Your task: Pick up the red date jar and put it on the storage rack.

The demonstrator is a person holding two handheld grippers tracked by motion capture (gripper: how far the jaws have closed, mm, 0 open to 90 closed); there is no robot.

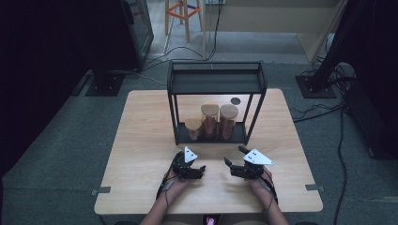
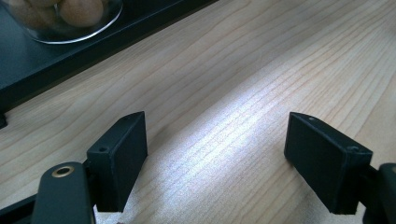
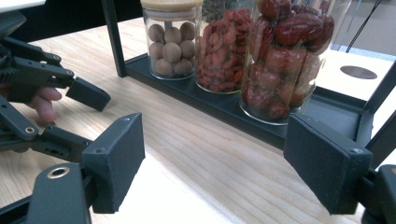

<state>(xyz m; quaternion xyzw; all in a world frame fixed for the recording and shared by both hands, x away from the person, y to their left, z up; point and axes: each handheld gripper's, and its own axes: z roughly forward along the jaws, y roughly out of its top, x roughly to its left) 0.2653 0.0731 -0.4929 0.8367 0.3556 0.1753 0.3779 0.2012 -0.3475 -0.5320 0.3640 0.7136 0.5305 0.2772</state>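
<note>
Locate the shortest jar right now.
In the high view the shortest jar stands at the left end of the three-jar row on the black rack's bottom shelf, beside the middle jar.

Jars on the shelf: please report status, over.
Left gripper and right gripper open, resting on table. Three jars upright on rack bottom shelf, untouched. Path unobstructed.

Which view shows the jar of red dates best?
The right gripper view: the jar of red dates stands close, contents plain. The high view shows it small on the rack, rightmost of three jars.
</note>
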